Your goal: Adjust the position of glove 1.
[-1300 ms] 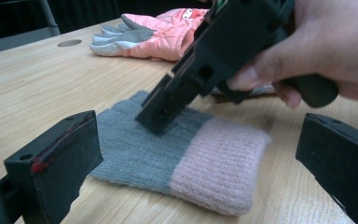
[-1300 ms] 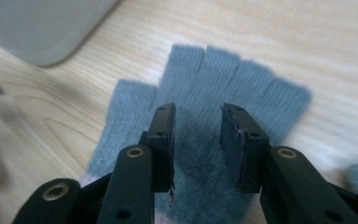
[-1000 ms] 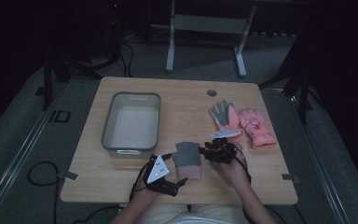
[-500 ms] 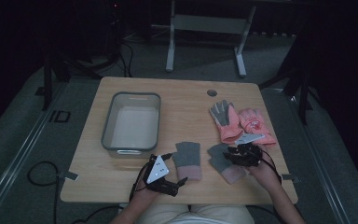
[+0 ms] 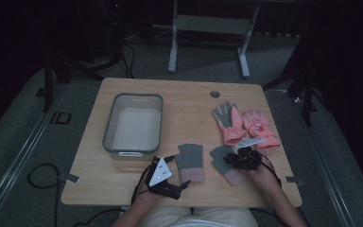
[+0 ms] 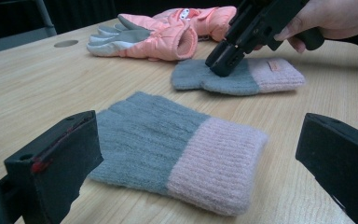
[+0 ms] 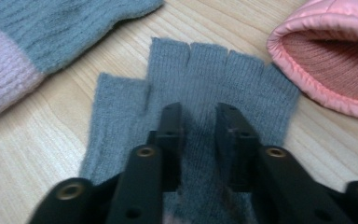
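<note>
The right gripper point(image 5: 240, 158) is down on the second grey knit glove point(image 5: 227, 163), the one lying on the wooden table point(image 5: 184, 101) just in front of the pink ski gloves point(image 5: 243, 124). Its jaws have just been closing and now stand narrow, tips resting on the grey palm with a ridge of wool between them; from the right gripper view they look to be nipping the fabric, though the glove lies flat on the wood. In the left gripper view that gripper point(image 6: 223, 58) comes down steeply onto the grey part, the pale pink cuff lying past it.

The left gripper point(image 5: 170, 185) sits low at the near edge of the table, jaws spread wide and holding nothing. The first grey glove point(image 6: 177, 149) with its pink cuff lies flat on the table just beyond them, untouched.

A clear plastic bin point(image 5: 133, 124) stands to the left, well apart from the gloves
</note>
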Available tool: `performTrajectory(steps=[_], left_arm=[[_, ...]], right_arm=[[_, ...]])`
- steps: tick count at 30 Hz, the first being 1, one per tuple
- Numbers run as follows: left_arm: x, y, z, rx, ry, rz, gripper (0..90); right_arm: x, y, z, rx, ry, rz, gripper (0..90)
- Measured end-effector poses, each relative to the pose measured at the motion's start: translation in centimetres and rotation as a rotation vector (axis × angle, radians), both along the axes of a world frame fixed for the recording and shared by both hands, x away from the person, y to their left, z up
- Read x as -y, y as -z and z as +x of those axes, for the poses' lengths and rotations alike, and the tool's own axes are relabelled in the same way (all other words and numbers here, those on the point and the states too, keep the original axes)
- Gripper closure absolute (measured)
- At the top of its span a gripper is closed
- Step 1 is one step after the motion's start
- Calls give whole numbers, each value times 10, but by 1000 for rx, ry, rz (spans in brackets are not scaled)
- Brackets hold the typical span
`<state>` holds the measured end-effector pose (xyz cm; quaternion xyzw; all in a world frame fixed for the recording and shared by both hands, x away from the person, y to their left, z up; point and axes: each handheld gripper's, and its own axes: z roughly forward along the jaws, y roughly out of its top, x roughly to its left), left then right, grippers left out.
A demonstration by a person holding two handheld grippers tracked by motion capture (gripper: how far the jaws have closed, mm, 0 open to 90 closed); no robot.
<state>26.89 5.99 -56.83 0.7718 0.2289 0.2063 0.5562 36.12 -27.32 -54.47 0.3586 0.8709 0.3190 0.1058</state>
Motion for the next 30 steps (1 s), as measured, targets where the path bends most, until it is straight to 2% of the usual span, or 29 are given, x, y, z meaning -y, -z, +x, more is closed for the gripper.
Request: performTrajectory(steps=[4,6,8,9,11,16,17,19,21,23,24,25,30], left_arm=[[-1,0,0,-8,-4,-9,0],[-1,0,0,-7,-3,-11,0],[-1,0,0,-4,-2,-10,0],[-1,0,0,-4,-3,-9,0],[-1,0,0,-5,-2,-13,0],[-1,0,0,-5,-5,-15,0],[-1,0,0,-5,-5,-15,0],[-1,0,0,-5,1,-15,0],[-1,0,0,-2,4,-13,0],[-1,0,0,-2,4,-13,0],[-1,0,0,-2,4,-13,0],[-1,0,0,-4,3,-14,0],[-1,0,1,-6,4,-10,0]], right_arm=[[-7,-2,-9,-35,11,7,830],[-9,-5,-12,-57,34,25,853],[-10,-14,-19,-32,62,37,856],[-9,-21,-23,-23,90,61,856],[-7,-39,-34,24,141,93,856],[-1,-73,-52,78,221,169,854],[-1,-73,-52,78,221,169,854],[1,-83,-61,98,278,188,854],[3,-84,-65,108,324,198,854],[4,-81,-68,94,359,189,853],[4,-81,-68,94,359,189,853],[6,-72,-67,75,403,171,852],[9,-50,-63,58,465,137,852]])
